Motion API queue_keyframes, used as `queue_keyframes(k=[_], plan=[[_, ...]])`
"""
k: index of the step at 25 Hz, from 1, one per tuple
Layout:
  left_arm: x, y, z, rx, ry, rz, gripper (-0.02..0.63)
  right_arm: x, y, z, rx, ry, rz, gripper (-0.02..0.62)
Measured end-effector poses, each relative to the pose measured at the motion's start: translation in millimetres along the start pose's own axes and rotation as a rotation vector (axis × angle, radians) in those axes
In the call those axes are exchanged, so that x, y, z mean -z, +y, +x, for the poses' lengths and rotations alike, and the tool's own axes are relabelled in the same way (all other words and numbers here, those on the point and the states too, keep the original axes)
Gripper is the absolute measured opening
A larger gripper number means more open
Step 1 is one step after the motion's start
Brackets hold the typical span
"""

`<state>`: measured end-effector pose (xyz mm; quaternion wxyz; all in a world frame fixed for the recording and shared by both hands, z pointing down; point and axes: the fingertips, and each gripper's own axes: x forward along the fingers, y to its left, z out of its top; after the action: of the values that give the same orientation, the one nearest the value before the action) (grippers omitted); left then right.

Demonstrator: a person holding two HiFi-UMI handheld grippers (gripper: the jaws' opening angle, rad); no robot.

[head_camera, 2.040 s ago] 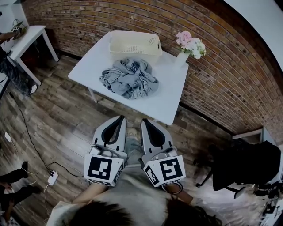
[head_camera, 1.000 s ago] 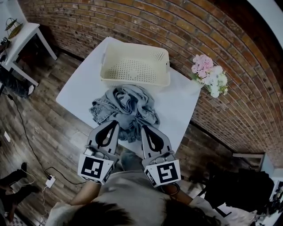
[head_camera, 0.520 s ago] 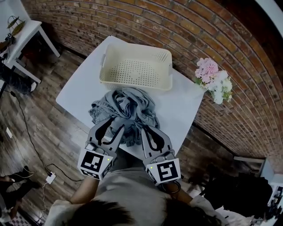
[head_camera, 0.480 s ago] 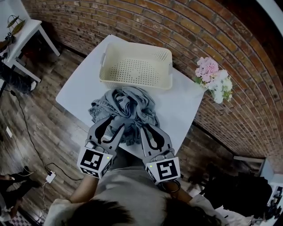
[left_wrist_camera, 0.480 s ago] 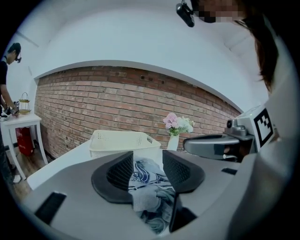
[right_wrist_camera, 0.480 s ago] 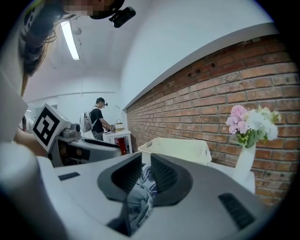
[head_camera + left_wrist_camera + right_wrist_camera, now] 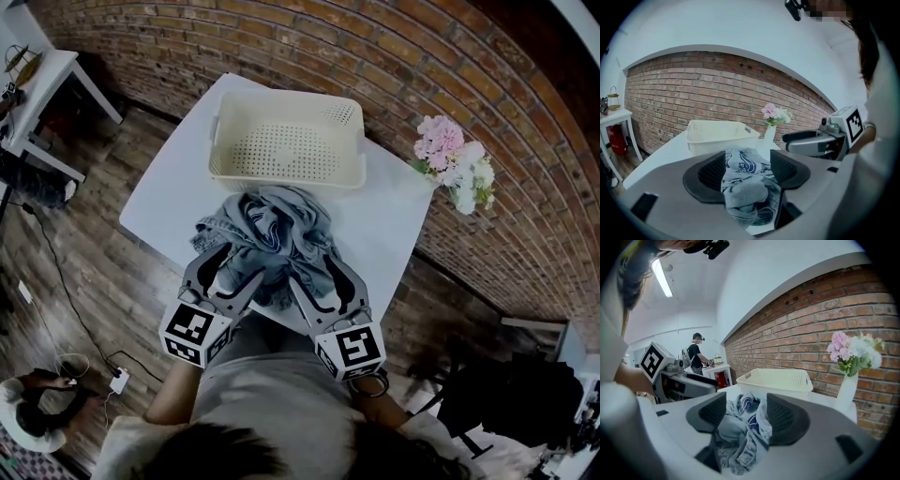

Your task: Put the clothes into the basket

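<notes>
A heap of grey and blue clothes (image 7: 272,232) lies on the white table (image 7: 386,225), just in front of the cream perforated basket (image 7: 284,180). The basket is empty. My left gripper (image 7: 232,264) is over the heap's near left side and my right gripper (image 7: 317,270) over its near right side. Both pairs of jaws are opening, with bunched cloth between them. In the left gripper view the clothes (image 7: 745,180) fill the gap of the left gripper (image 7: 747,164). In the right gripper view the clothes (image 7: 740,432) lie between the jaws of the right gripper (image 7: 746,411).
A white vase of pink flowers (image 7: 455,169) stands at the table's right corner by the brick wall. A small white side table (image 7: 37,75) is at the far left. A person (image 7: 37,403) and a power strip (image 7: 119,380) are on the wooden floor, lower left.
I have come up to the table. Both grippers moved forward onto the near side of the clothes heap, and their jaws went from shut to parted around the cloth.
</notes>
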<state>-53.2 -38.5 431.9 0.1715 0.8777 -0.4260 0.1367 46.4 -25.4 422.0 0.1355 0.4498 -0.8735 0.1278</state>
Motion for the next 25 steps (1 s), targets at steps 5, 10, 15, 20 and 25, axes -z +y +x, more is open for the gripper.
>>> queue_keyframes(k=[5,10,15,20,25], plan=[[10,8,4,0.022,0.040,-0.009,0.319,12,-9,6,0.020,0.039,0.006,0.300],[21,16,6,0.033,0.071,-0.016,0.348,17,-15,9,0.033,0.058,0.009,0.358],[30,23,9,0.034,0.097,-0.037,0.377,27,-17,13,0.019,0.100,0.005,0.429],[44,29,12,0.036,0.142,-0.046,0.405,39,-15,20,0.003,0.142,-0.005,0.467],[60,32,17,0.053,0.213,-0.006,0.448,57,-20,25,-0.001,0.217,-0.007,0.489]])
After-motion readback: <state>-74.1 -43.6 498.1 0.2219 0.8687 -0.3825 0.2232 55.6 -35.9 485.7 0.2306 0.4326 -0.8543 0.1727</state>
